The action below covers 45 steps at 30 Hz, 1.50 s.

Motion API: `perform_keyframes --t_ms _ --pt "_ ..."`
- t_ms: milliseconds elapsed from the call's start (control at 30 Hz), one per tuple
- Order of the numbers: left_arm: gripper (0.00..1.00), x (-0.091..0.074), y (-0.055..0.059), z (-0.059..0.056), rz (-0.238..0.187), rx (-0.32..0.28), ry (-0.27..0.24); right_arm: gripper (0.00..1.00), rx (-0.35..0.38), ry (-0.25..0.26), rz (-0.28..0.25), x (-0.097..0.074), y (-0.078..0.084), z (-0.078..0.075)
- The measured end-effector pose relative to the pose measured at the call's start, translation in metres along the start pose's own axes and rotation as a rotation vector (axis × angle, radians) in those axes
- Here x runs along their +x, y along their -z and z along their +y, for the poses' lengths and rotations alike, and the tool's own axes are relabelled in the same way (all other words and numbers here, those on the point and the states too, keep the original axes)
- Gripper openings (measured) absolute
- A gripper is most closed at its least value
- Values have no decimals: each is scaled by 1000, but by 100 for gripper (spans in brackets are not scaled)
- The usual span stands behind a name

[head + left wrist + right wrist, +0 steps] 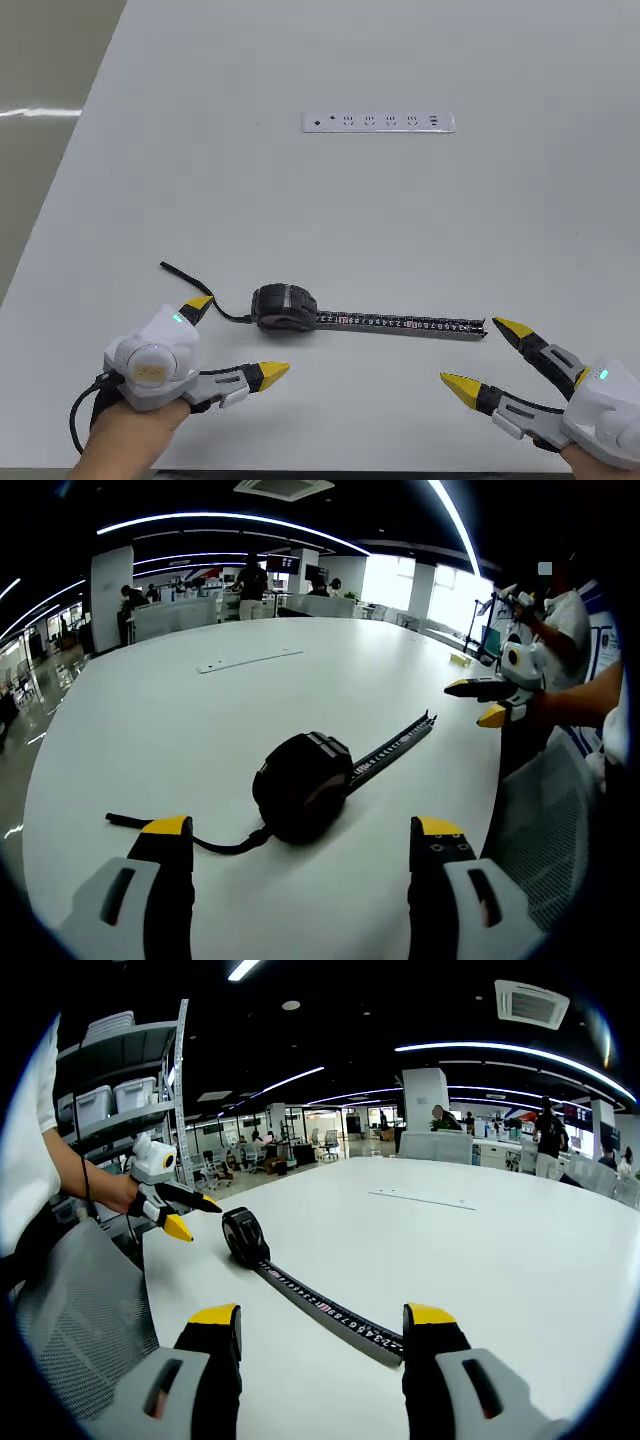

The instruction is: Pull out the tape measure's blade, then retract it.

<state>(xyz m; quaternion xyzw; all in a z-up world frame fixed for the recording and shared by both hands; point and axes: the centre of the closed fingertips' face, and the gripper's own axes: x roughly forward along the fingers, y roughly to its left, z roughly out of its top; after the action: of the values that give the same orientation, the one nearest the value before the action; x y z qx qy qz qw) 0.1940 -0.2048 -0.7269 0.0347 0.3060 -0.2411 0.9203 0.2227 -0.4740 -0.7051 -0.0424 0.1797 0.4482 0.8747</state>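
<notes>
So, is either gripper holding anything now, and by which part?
Nothing is held. The left gripper and right gripper are both open; the tape measure lies free on the table, its blade pulled out.

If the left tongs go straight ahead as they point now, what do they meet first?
Most likely the tape measure's case, centred ahead between the open jaws; its black strap by one jaw tip might brush first.

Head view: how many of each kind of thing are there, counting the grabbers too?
Tape measure: 1
Socket strip: 1
Grippers: 2, the left gripper and the right gripper
Total: 4
</notes>
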Motion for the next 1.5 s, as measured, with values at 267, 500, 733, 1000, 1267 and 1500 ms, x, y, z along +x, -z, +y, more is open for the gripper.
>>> perform_keyframes --t_ms 267,500,733,1000,1267,1500 --pt "92 9 -6 -6 4 -30 4 66 0 -2 -3 3 -1 -3" --pt "96 16 -9 -10 16 -48 -13 66 -2 2 -9 6 -3 -7" --pt "98 24 -11 -9 31 -84 -50 66 1 4 -12 8 -3 -11" --pt "98 36 -11 -10 45 -113 -81 65 5 5 -13 11 -3 -13" --pt "98 45 -7 -9 58 -145 -114 65 11 8 -12 11 -2 -16" --pt "98 50 -3 -5 58 -210 -135 65 16 12 -10 12 -1 -19"
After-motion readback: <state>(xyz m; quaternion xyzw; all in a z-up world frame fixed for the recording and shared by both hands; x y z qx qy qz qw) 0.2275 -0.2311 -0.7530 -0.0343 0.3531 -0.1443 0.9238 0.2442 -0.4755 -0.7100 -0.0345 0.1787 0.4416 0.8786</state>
